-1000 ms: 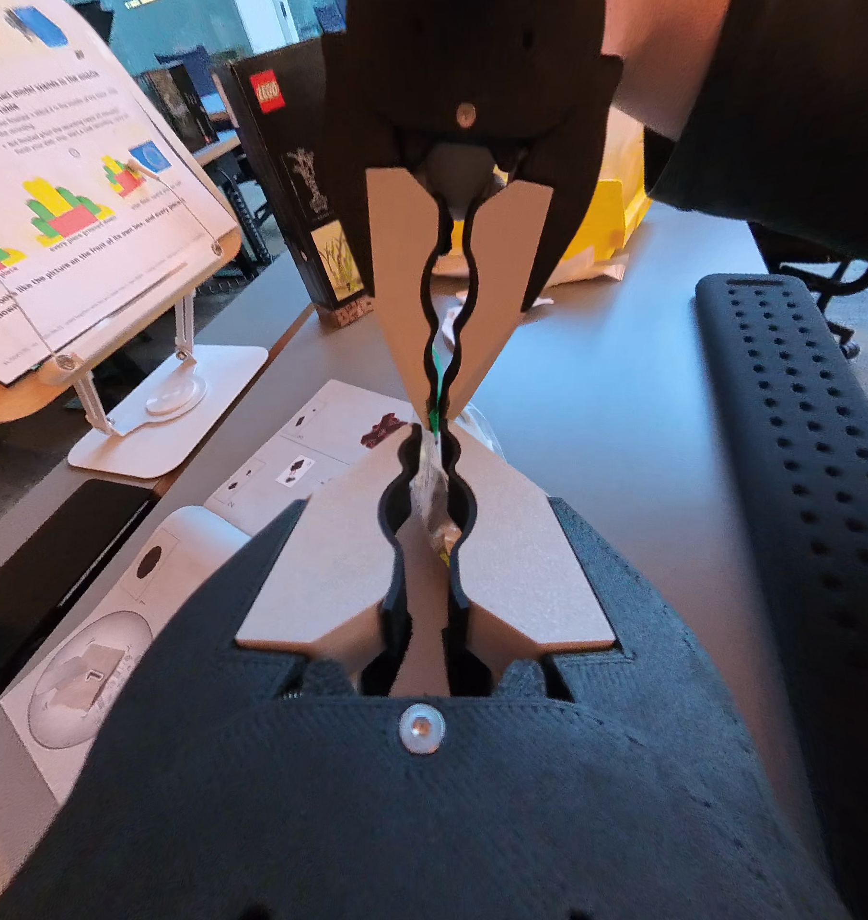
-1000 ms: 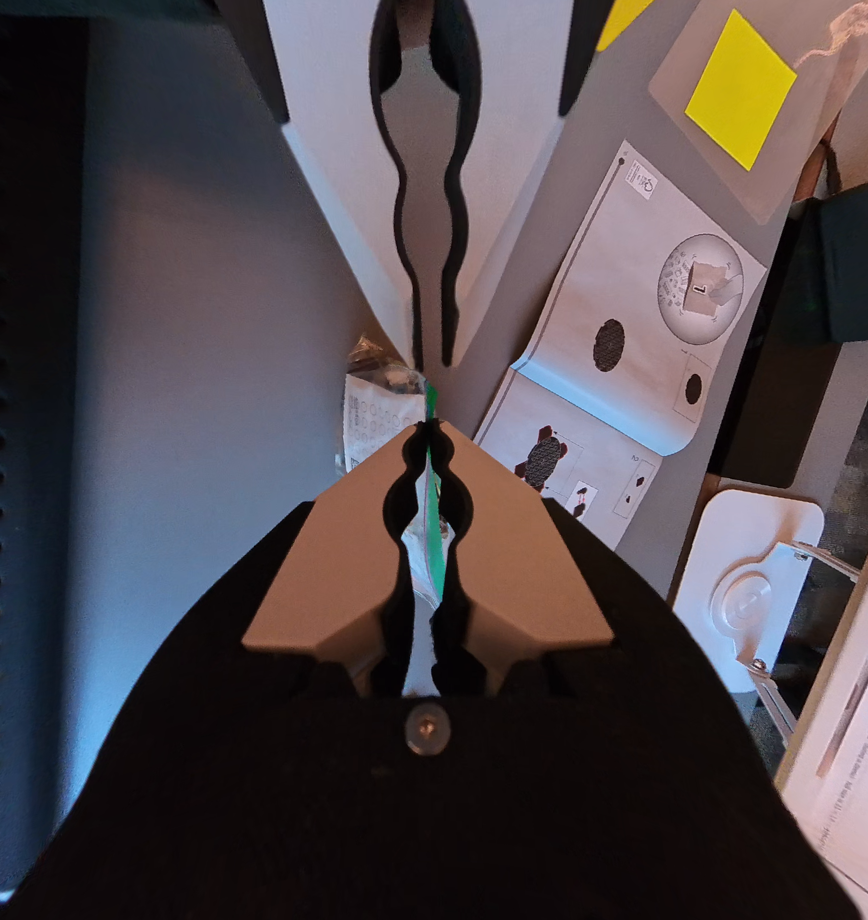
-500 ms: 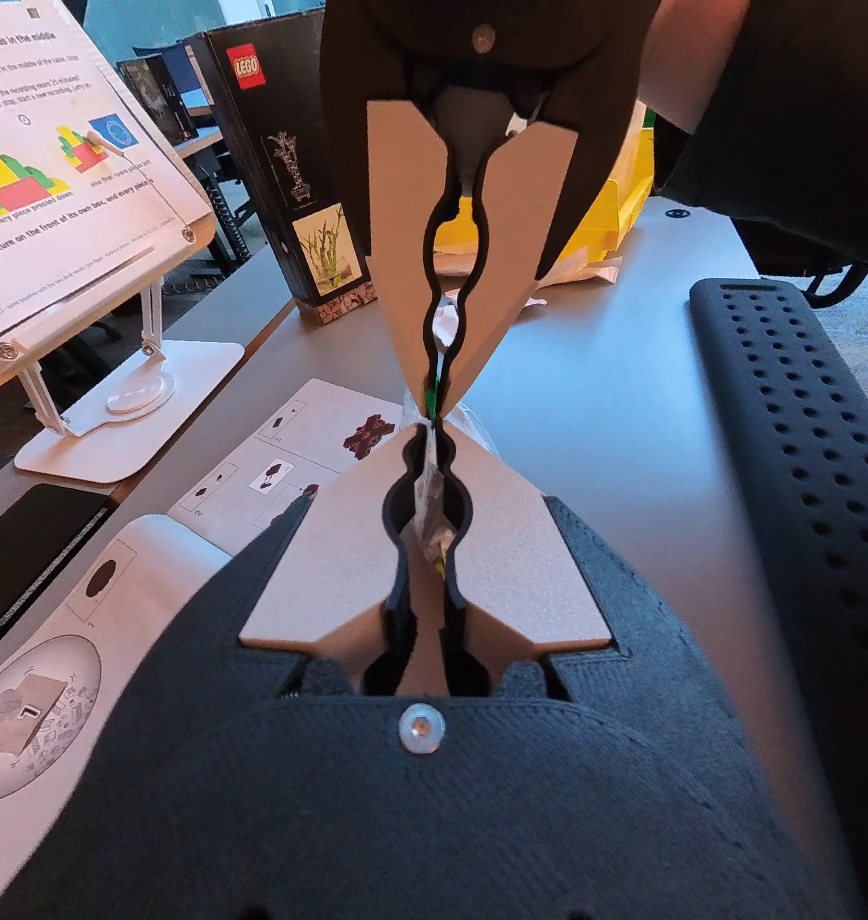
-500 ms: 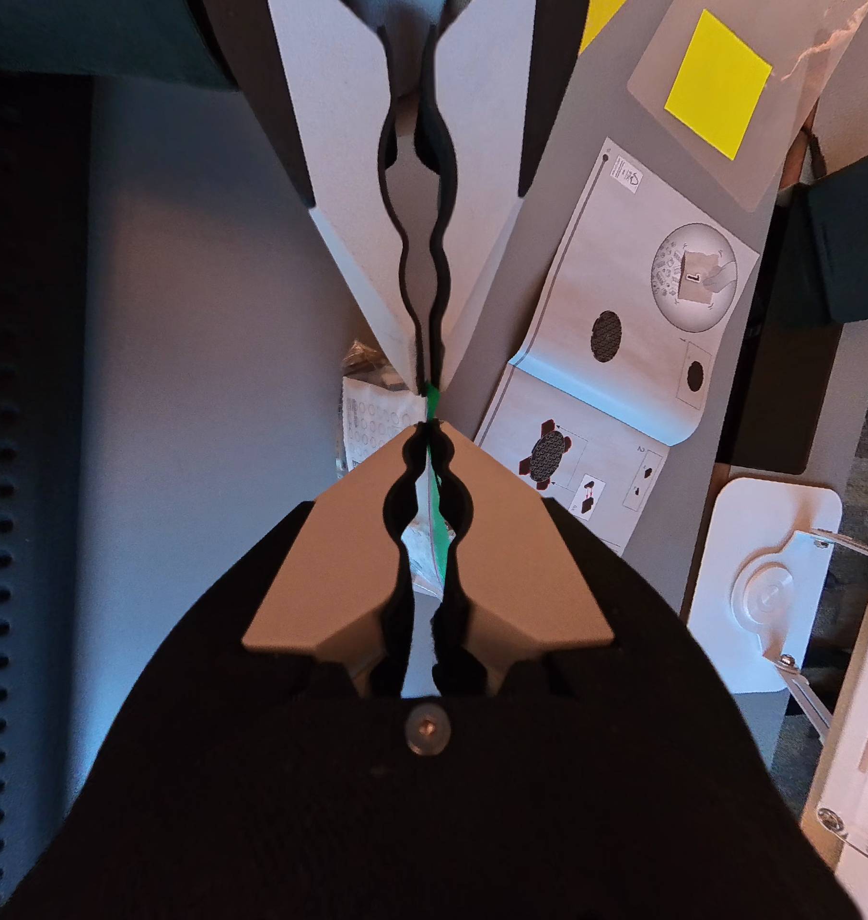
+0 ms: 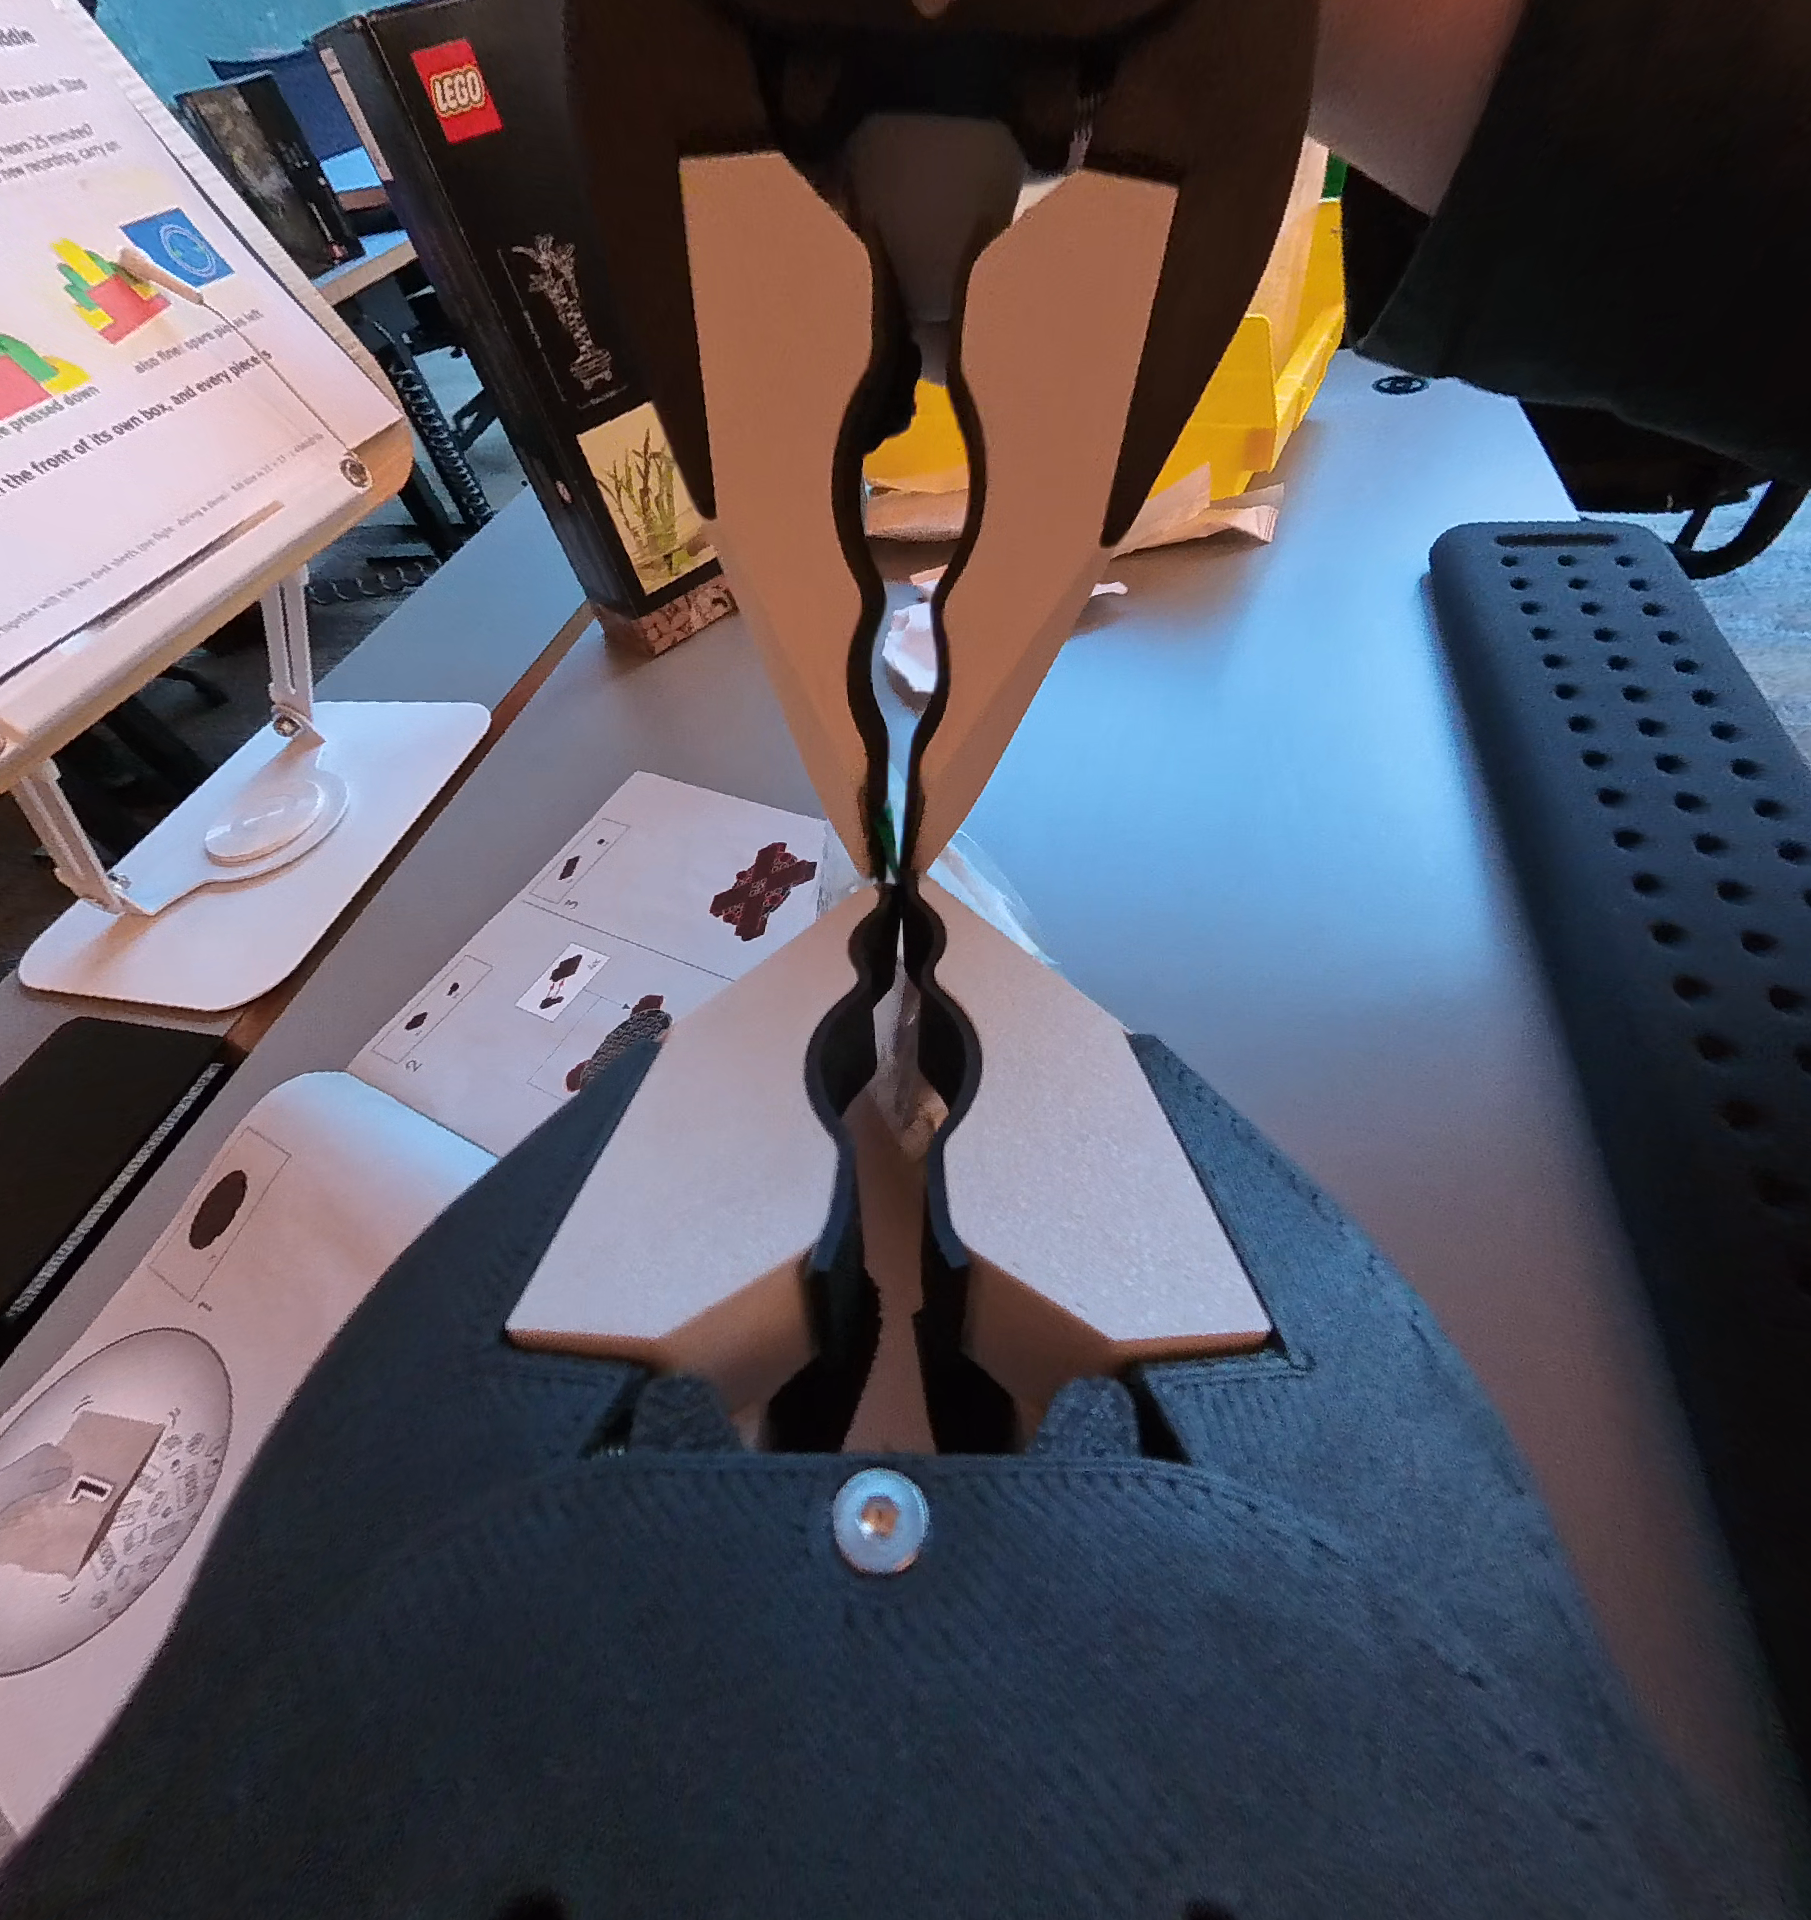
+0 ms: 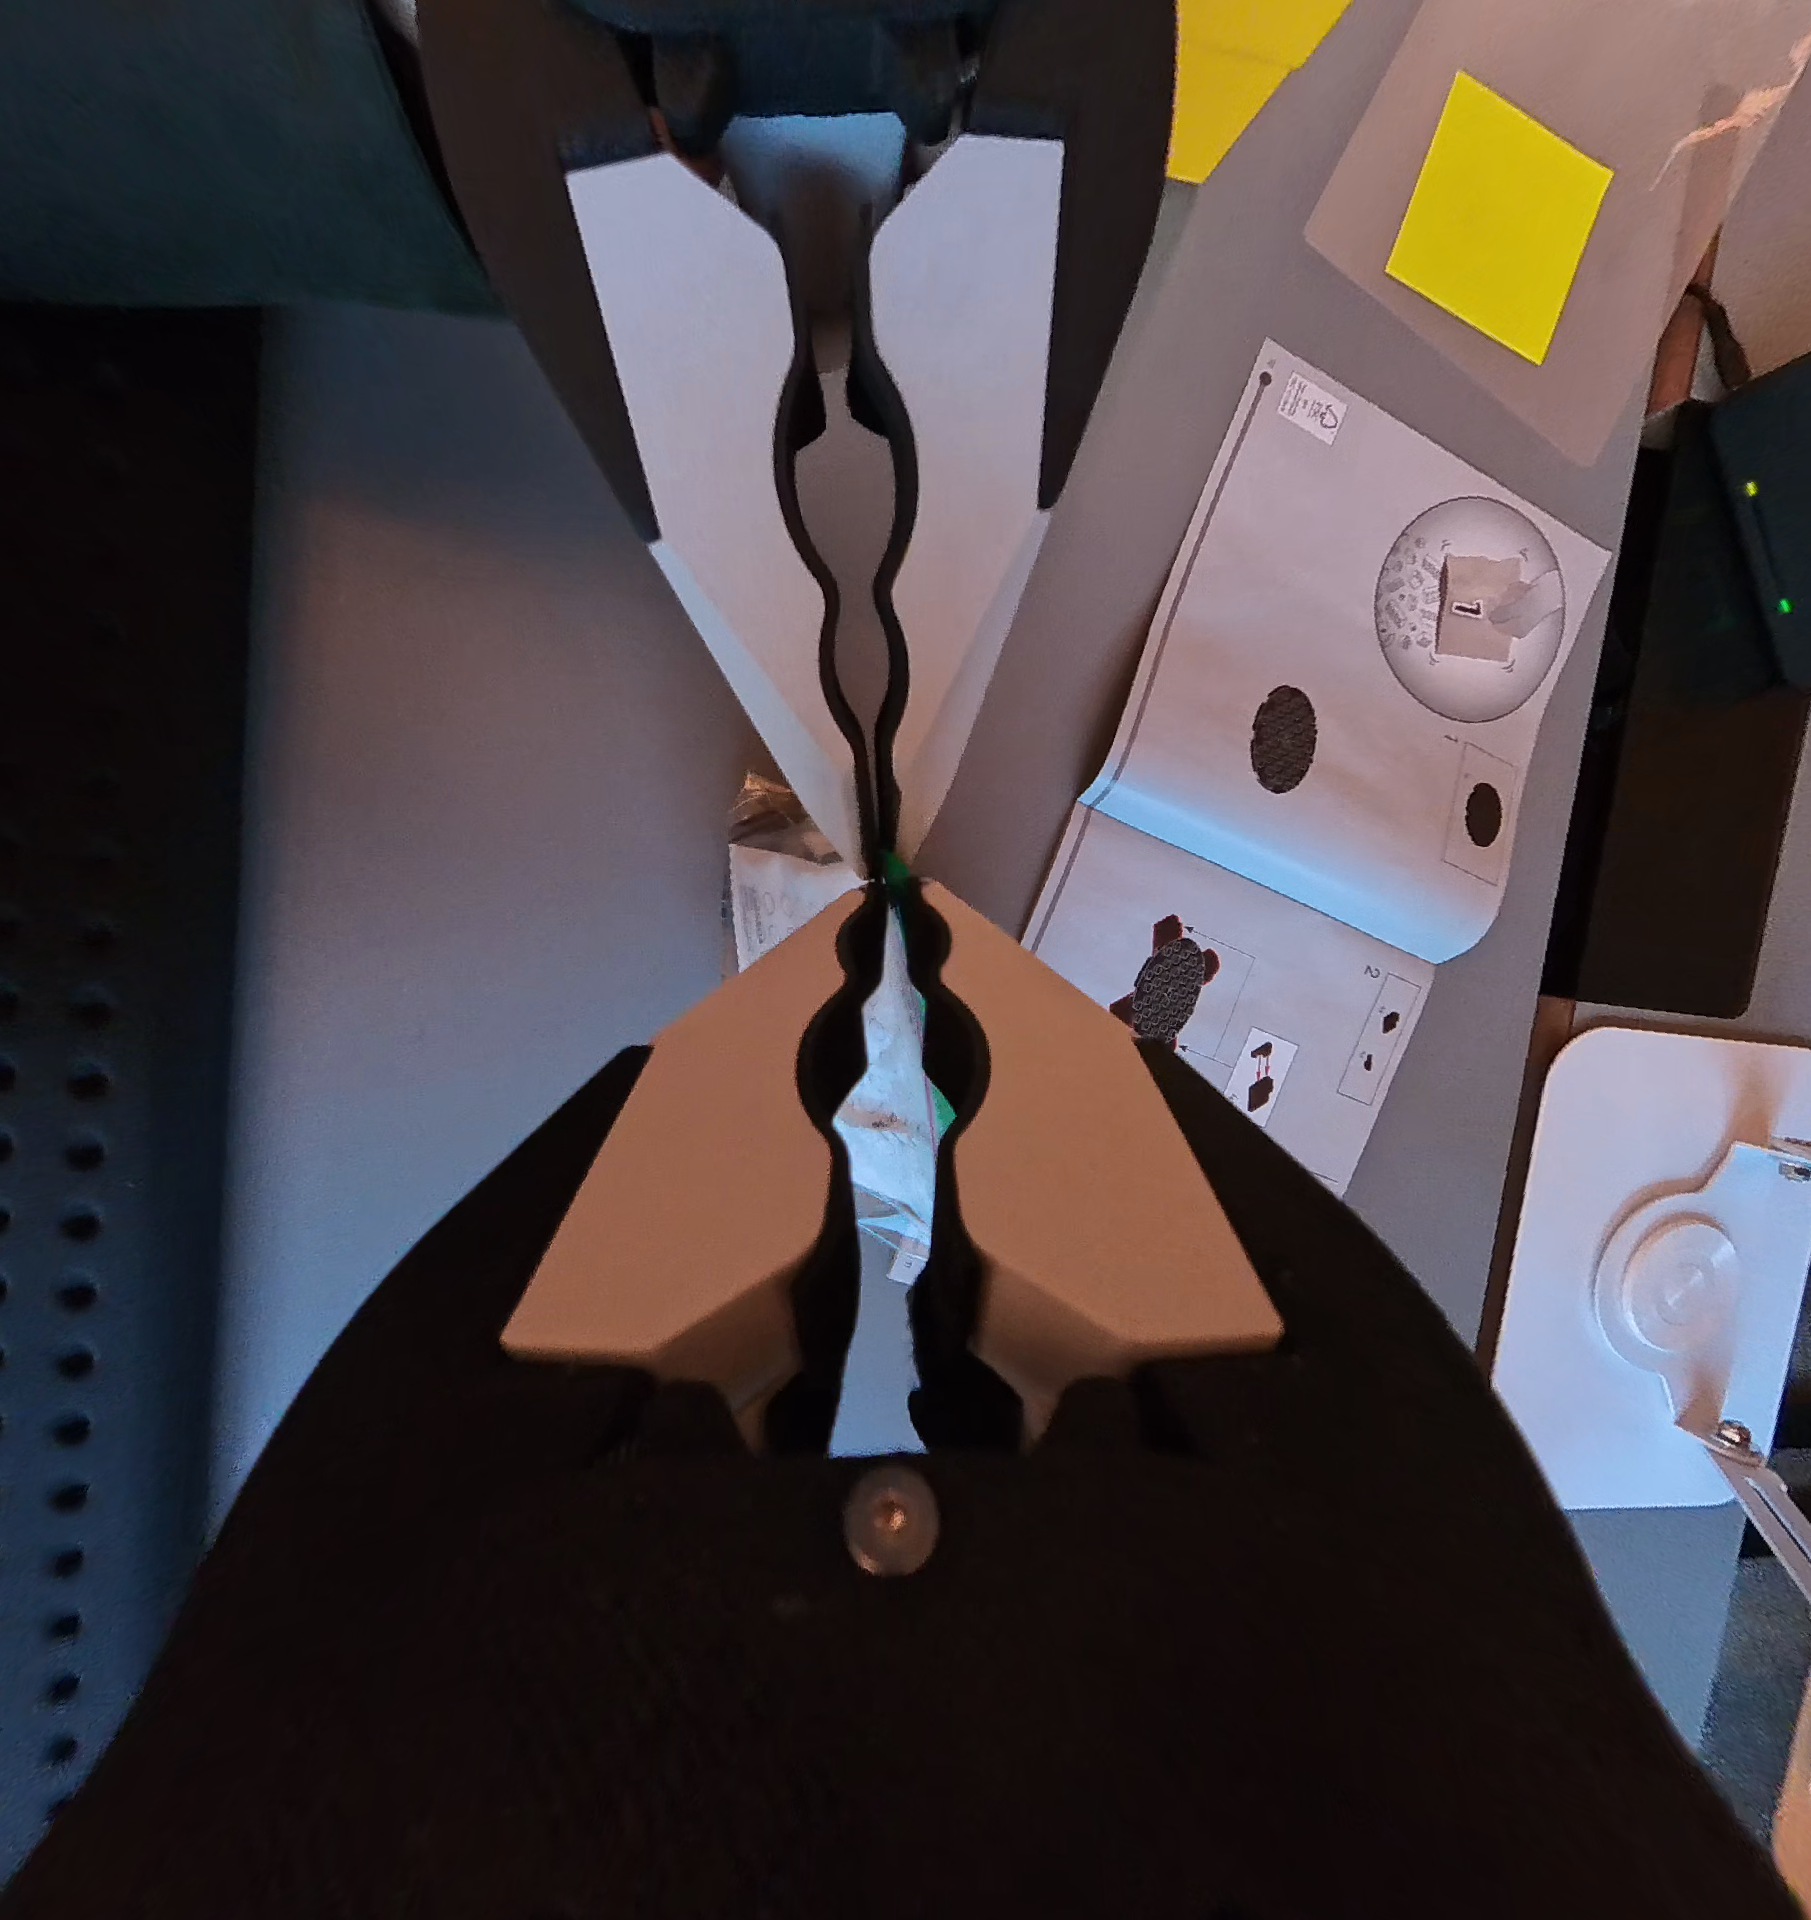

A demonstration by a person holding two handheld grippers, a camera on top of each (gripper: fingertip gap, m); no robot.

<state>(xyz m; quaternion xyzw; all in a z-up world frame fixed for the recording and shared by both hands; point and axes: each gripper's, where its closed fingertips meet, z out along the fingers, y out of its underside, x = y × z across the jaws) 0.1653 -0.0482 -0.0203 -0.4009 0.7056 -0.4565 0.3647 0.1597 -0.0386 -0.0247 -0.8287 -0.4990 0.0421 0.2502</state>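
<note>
A small clear plastic bag [image 6: 896, 1081] with a green strip along its top is pinched between both grippers, tip to tip, above the grey table [image 5: 1244, 831]. My left gripper [image 5: 888, 894] is shut on the bag [image 5: 896, 1049]; crumpled plastic shows between its jaws. My right gripper [image 6: 885, 896] is shut on the same bag. Each view shows the other gripper pointing in from the top, the right gripper [image 5: 888, 842] in the left wrist view, the left gripper [image 6: 875, 831] in the right wrist view. Part of the bag hangs below the tips [image 6: 776, 894].
An open instruction booklet [image 5: 589, 956] lies on the table beside the grippers [image 6: 1327, 727]. A white stand [image 5: 246, 831] holds a printed sheet. A black box [image 5: 548, 343] and a yellow bin [image 5: 1265, 384] stand at the back. A black perforated pad [image 5: 1690, 831] lies along one side. Left and right tips are no more than a few centimetres apart.
Both grippers stay shut on the bag, tips together. The right gripper has tilted up steeper over the left and the pair has shifted slightly against the table.
</note>
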